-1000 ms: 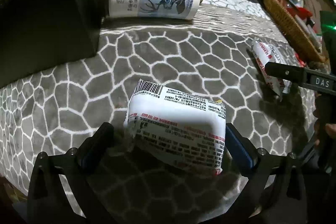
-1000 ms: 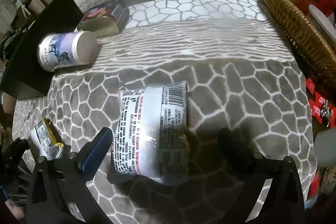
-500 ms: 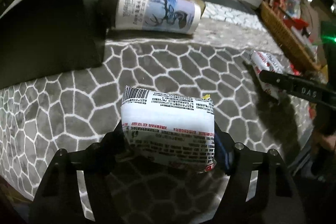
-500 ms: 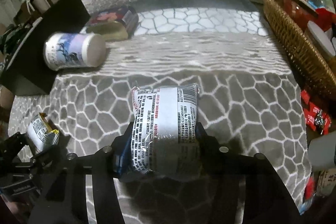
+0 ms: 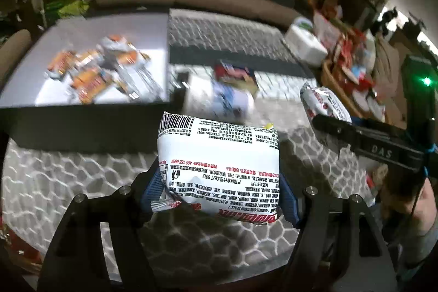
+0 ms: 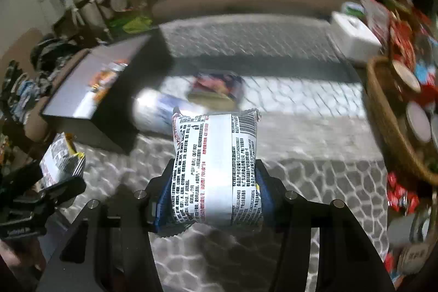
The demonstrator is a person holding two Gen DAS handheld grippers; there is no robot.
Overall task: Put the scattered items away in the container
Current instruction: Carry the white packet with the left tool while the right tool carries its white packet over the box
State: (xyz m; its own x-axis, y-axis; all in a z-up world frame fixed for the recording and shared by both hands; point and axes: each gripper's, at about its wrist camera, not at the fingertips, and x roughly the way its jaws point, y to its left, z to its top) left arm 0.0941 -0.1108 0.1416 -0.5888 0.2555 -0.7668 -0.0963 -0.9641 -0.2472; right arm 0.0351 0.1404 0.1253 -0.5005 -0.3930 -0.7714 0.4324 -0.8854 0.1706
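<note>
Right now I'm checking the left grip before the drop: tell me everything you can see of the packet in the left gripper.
The packet is a puffy white plastic pillow pack, printed with black text, a red line of print and a barcode at its upper left corner. It is lifted clear of the patterned tabletop, roughly level. The left gripper clamps its sides with blue pads; nothing else touches it.
</note>
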